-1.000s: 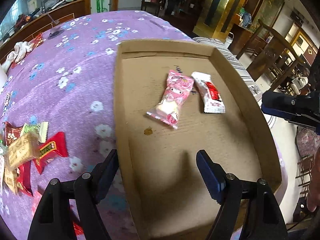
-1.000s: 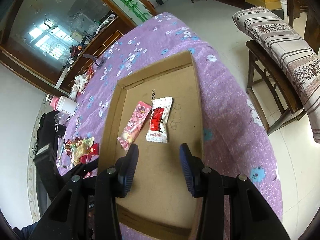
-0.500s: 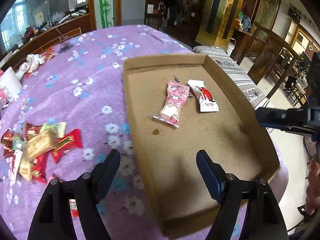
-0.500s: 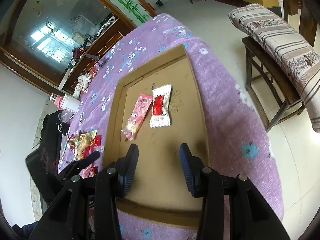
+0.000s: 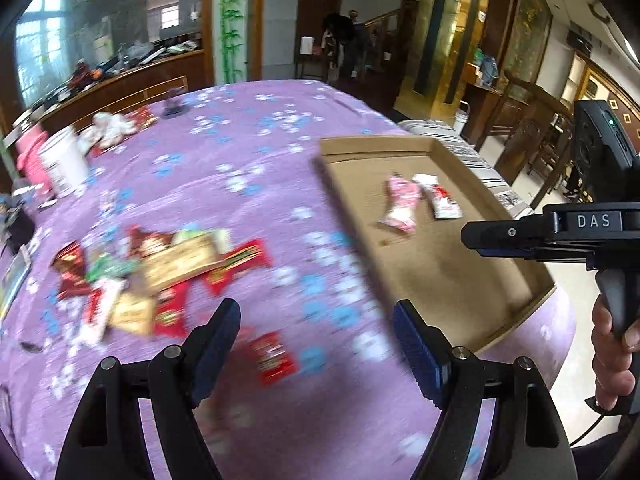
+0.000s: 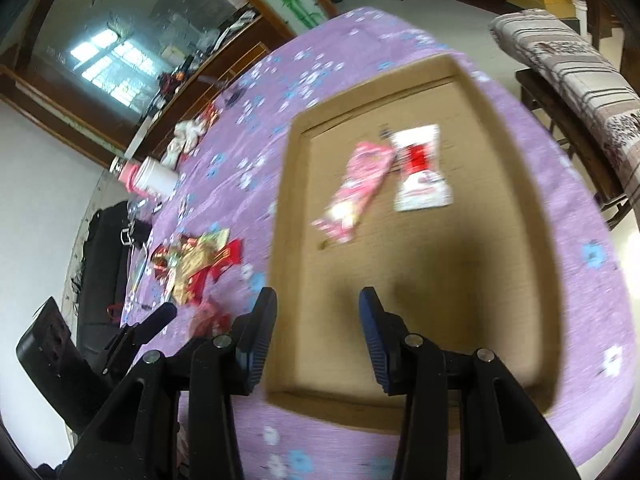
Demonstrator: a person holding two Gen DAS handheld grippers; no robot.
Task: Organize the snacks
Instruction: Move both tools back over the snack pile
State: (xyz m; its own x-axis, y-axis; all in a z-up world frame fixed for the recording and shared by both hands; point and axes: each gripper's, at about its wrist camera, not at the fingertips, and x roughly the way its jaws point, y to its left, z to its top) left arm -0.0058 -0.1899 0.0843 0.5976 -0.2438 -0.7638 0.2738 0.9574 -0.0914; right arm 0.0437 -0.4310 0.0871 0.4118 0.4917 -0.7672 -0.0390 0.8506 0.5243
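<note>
reaching for the next snack falls to your left gripper (image 5: 316,344), which hangs above the cloth (image 5: 248,160) with its jaws wide apart and nothing between them. the nearest loose piece, a small red packet (image 5: 273,357), lies just ahead of that gap and a little left of its middle, with its long axis running roughly away from you (blur makes the exact tilt hard to call). the main pile (image 5: 156,272) sits further out and to the left. your right gripper (image 6: 318,340) is also parted and empty, hovering over the near end of the tray (image 6: 516,184), so it is the farther of the two from the loose snacks. inside the tray a pink packet (image 6: 360,188) and a white packet (image 6: 420,170) lie side by side near the far end. i'd judge a short drop forward and slightly left would put the red packet between the left jaws.
</note>
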